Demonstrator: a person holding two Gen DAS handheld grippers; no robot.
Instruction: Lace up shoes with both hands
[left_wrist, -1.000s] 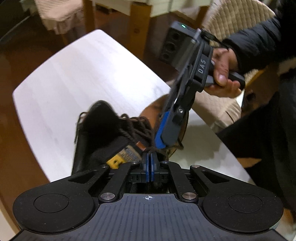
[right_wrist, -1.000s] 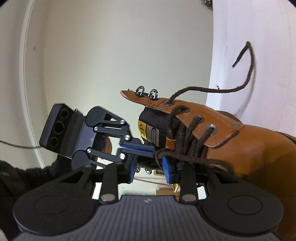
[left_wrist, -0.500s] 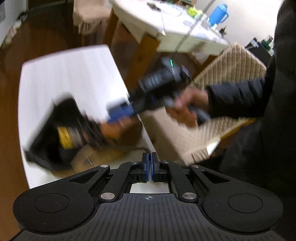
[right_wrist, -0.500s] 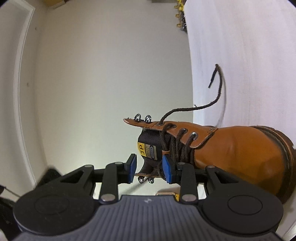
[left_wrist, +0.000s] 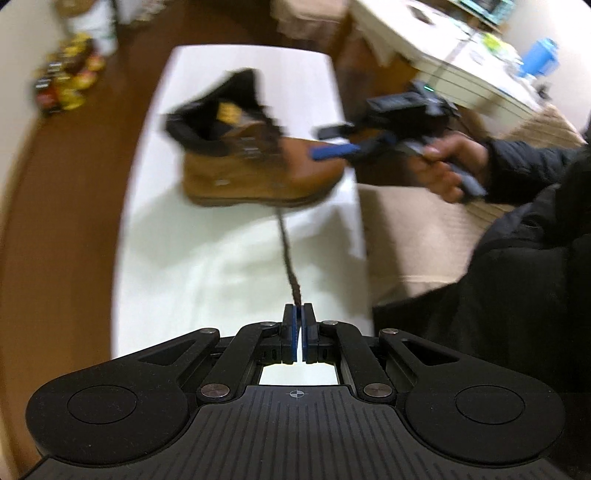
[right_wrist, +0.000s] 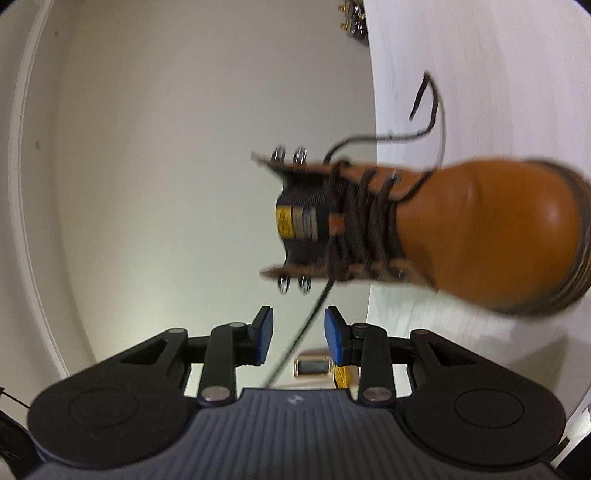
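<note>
We see the left claw at the frame's lower centre clenched on the dark lace – taut up to the tan boot on the white worktop – while the right claw stands released, a lace strand running untouched between its pads.

White table — blue bottle on another table

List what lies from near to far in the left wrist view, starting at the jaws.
left gripper shut on the lace → lace running up over the white table → brown boot → far table edge.
</note>
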